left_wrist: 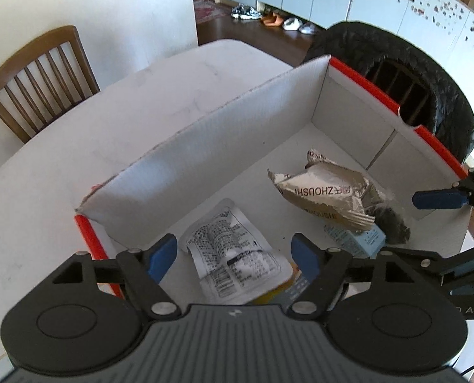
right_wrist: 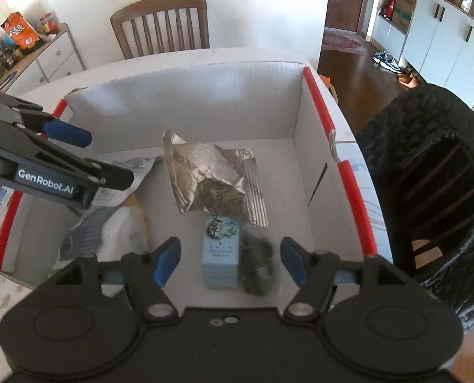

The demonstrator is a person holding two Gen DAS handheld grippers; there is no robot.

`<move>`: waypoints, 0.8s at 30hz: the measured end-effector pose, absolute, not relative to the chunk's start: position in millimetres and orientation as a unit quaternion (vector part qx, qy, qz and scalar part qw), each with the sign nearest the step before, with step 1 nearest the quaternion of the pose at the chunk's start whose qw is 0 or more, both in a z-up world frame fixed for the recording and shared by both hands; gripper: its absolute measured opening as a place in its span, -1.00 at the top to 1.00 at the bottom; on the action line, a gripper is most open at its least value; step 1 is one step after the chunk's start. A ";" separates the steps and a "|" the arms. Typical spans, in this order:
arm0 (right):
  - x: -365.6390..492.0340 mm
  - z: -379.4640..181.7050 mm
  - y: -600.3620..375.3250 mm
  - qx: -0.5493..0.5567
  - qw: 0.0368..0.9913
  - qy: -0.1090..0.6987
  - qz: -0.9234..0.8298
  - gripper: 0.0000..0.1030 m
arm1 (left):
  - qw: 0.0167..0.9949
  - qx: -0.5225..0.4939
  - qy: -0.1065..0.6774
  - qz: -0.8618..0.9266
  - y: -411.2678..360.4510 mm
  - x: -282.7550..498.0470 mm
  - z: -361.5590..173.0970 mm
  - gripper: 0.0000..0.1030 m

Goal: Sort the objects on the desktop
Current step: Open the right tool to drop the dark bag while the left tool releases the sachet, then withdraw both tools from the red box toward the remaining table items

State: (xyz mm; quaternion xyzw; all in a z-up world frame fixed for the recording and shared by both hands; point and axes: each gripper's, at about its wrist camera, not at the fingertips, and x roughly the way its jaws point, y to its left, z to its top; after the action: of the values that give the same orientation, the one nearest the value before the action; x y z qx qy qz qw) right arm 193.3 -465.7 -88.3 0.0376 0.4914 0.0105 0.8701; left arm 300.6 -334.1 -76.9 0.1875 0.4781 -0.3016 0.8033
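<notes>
A white cardboard box with red edges (left_wrist: 224,137) (right_wrist: 186,108) stands on the white table. Inside lie a crumpled silver foil bag (left_wrist: 326,194) (right_wrist: 211,178), a small light-blue box (left_wrist: 358,239) (right_wrist: 220,252), a dark fuzzy clump (left_wrist: 392,223) (right_wrist: 259,265) and a printed white sachet (left_wrist: 233,255) (right_wrist: 115,236). My left gripper (left_wrist: 233,257) is open and empty, above the sachet at the box's near end. My right gripper (right_wrist: 230,260) is open and empty, above the blue box and the clump. Each gripper shows in the other's view.
A wooden chair (left_wrist: 39,76) (right_wrist: 163,22) stands at the table's far side. A chair draped with a black jacket (left_wrist: 409,73) (right_wrist: 428,172) stands beside the box. A white sideboard with snack bags (right_wrist: 35,51) is at the back left.
</notes>
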 end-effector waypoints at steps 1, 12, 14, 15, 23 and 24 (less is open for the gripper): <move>192.3 -86.3 -465.3 0.038 0.871 0.490 0.011 -0.34 | 0.805 0.182 0.477 -0.302 -331.7 299.6 -74.8 -0.52; 182.6 -66.5 -449.4 0.036 0.881 0.472 0.030 -0.36 | 0.821 0.154 0.449 -0.316 -307.8 271.2 -49.9 -0.52; 179.7 -63.9 -445.8 0.035 0.882 0.469 0.034 -0.37 | 0.824 0.150 0.445 -0.318 -303.7 265.1 -46.9 -0.52; 178.5 -62.6 -444.2 0.035 0.882 0.468 0.035 -0.38 | 0.825 0.147 0.443 -0.320 -301.5 262.4 -44.9 -0.52; 165.7 -54.6 -437.8 0.049 0.890 0.451 0.039 -0.48 | 0.833 0.130 0.428 -0.327 -282.1 242.1 -34.9 -0.52; 164.1 -53.9 -436.9 0.050 0.891 0.449 0.039 -0.51 | 0.833 0.128 0.427 -0.328 -279.7 240.0 -34.0 -0.52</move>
State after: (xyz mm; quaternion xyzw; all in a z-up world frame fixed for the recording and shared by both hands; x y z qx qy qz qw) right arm 164.1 -436.9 -53.9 0.0504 0.4486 0.0391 0.8915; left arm 240.0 -279.7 -34.0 0.1283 0.4268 -0.3277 0.8330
